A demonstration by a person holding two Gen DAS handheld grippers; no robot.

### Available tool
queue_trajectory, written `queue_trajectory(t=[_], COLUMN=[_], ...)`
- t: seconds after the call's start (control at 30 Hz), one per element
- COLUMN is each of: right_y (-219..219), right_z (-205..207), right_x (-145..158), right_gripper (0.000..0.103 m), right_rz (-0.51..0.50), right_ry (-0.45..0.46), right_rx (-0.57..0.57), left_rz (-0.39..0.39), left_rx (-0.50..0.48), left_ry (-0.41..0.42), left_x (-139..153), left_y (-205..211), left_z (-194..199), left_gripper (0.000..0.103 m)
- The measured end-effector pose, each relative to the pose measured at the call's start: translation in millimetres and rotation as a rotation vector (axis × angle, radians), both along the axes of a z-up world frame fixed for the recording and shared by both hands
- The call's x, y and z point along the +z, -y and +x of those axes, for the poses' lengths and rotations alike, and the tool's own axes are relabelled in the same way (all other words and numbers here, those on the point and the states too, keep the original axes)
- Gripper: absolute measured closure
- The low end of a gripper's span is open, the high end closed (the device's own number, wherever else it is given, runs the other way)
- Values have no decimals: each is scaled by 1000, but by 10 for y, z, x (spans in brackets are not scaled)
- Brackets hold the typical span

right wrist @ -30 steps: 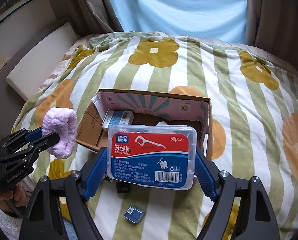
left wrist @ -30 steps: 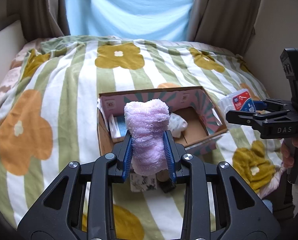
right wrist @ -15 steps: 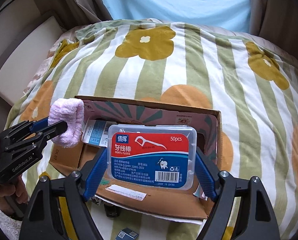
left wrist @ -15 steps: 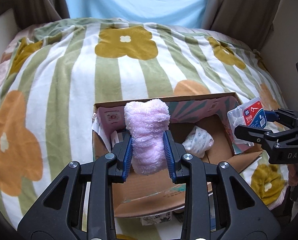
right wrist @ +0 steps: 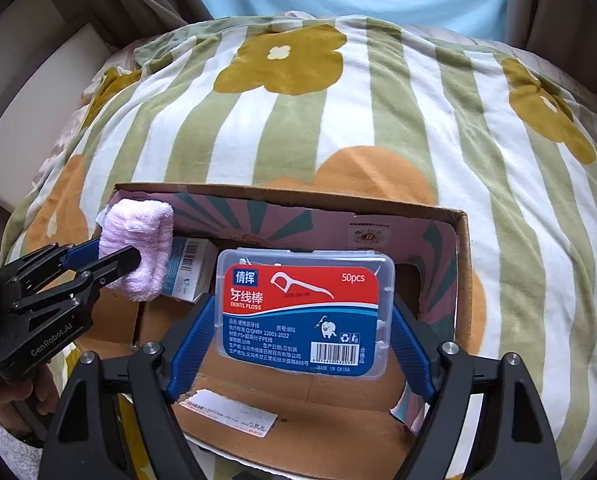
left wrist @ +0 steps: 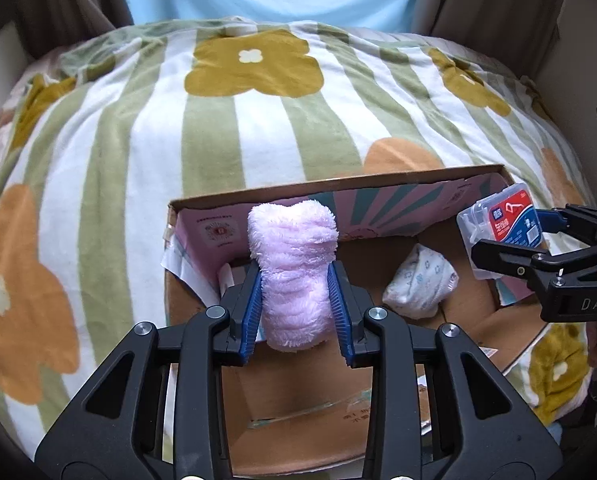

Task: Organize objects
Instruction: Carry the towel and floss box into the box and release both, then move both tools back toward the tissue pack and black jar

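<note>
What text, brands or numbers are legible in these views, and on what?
"DENTL FLOSS", "50pcs", "MADE IN CHINA", plus Chinese characters: label of the floss box, held in the right gripper.
"GenRobot.AI": side of the left gripper.
"DAS": right gripper body, left wrist view.
Barcode digits, fine print, the small carton and the sticker on the cardboard box: too small to read.

fluffy pink cloth (left wrist: pixel 294 276), glossy clear plastic floss box (right wrist: pixel 304 312), matt cardboard box (left wrist: pixel 306 384) — on a plush blanket (left wrist: pixel 138 152).

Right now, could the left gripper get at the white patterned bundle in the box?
Probably not yet. The left gripper is shut on the pink fluffy cloth. The white patterned bundle lies uncovered in the cardboard box, so the path looks free otherwise.
</note>
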State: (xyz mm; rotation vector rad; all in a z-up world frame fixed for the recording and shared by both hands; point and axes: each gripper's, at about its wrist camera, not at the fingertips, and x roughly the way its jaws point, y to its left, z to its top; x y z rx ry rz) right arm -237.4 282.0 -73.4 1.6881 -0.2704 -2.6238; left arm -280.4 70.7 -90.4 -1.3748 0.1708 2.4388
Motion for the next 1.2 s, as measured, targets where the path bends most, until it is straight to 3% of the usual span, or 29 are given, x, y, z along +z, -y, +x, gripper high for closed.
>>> queue_trajectory(t=[0.07, 0.1, 0.13, 0.17, 0.2, 0.33, 0.9, 1.2], right_y=[-17, -34, -53, -69, -78, -88, -40, -1], right_z=[-23, -15, -1, 12, 30, 96, 330, 693], right_x=[-14, -9, 5, 17, 34, 63, 259, 687], right_gripper=[22, 20, 10, 0, 0, 0, 0, 0], right_rz=[28, 24, 13, 12, 12, 3, 25, 33], right_ry=[22, 9, -15, -33, -48, -61, -60, -172], right_rx=[-30, -40, -43, -45, -43, -27, -34, -50], left_rz=[-33, -29, -25, -16, -8, 31, 39, 1], left_rx=[-4, -9, -9, -5, 0, 21, 37, 55], left_ry=[-12, -11, -4, -11, -14, -7, -76, -143], left_x=[33, 46, 52, 63, 71, 75, 443, 795], left_y=[-37, -39, -39, -23, 0, 113, 235, 323], left_z=[7, 15, 21, 33, 41, 89, 400, 764], left_gripper=[68, 45, 21, 3, 0, 0, 0, 0])
